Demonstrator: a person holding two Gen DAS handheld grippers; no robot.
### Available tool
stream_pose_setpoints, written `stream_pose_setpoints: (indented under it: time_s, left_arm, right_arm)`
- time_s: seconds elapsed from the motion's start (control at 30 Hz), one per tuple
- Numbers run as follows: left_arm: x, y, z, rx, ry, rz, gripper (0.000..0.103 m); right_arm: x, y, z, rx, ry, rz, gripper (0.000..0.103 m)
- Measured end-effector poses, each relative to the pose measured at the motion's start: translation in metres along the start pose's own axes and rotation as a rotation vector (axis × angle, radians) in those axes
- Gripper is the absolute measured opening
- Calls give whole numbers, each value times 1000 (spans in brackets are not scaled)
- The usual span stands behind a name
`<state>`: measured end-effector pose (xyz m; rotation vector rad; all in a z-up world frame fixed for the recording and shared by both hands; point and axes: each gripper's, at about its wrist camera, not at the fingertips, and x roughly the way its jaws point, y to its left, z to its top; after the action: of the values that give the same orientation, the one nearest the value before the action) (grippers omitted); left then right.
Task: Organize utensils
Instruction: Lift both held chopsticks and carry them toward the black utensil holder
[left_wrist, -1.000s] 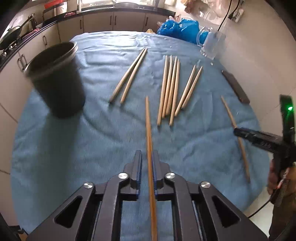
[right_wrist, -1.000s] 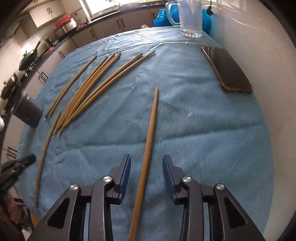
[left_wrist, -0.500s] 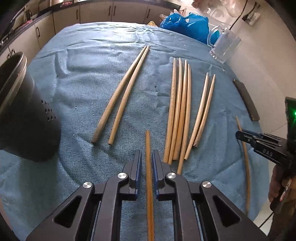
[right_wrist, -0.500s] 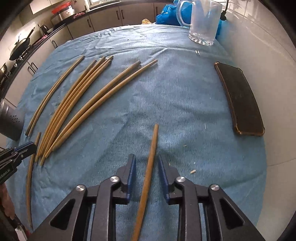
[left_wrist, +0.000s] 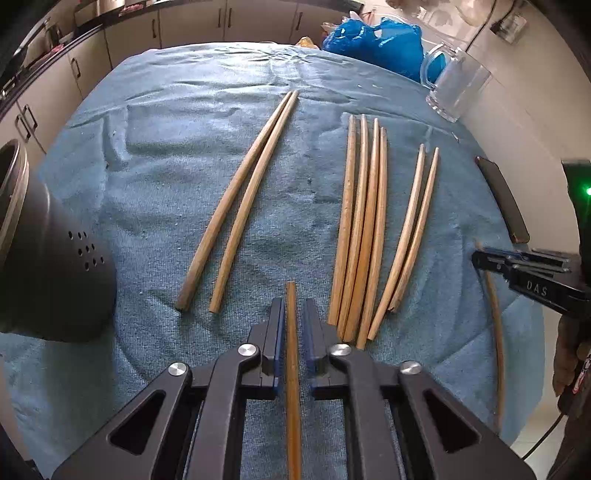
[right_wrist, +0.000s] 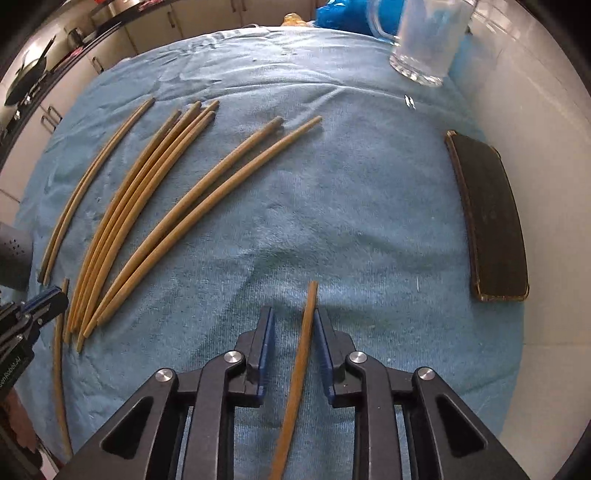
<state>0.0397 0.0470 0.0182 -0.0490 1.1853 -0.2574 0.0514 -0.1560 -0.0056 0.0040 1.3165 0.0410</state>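
Left wrist view: the left gripper (left_wrist: 294, 332) has just been closing and now stands clenched around a single chopstick (left_wrist: 291, 354) on the blue cloth (left_wrist: 166, 177), the stick running back between the jaws and out of the frame's bottom edge. It lies just beside the near ends of the bundle of four chopsticks (left_wrist: 364, 229); the perforated black holder (left_wrist: 55, 266), the likely destination, sits well to that bundle's left, its mouth cut off at the frame edge. Pickup appears to be the step in hand — next comes a lift and a carry to the holder.

Right wrist view: the right gripper (right_wrist: 293, 339) has likewise just been closing on a second loose chopstick (right_wrist: 301, 354), which lies on the cloth well to the right of that bundle. The stick leans against the right pad; whether the left pad touches is hard to make out — the grip reads as clenched. The stick's rear end is hidden beneath the gripper body.
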Motion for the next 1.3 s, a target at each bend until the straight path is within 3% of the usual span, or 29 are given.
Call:
stream_pose_setpoints:
  time_s: [0.13, 0.33, 0.47, 0.7, 1.03, 1.3]
  left_arm:
    - [-16, 0, -10, -3, -72, -9, 5]
    - [-74, -3, -30, 14, -233, -24, 5]
    - [-112, -6, -48, 11, -323, -62, 5]
    - [-167, -10, -77, 18, -468, -96, 5]
    - [-224, -10, -105, 13, -626, -102, 4]
    - [-256, 1, -100, 8, -701, -100, 4]
  right_arm:
    - [-3, 11, -2, -34, -54, 21, 6]
    - [-48, 21, -33, -12, -267, 150, 6]
    - [-85, 40, -64, -46, -413, 156, 6]
    - [-139, 59, -108, -50, -594, 231, 6]
    - [-193, 73, -135, -57, -783, 256, 6]
    - [-219, 102, -135, -117, -877, 238, 6]
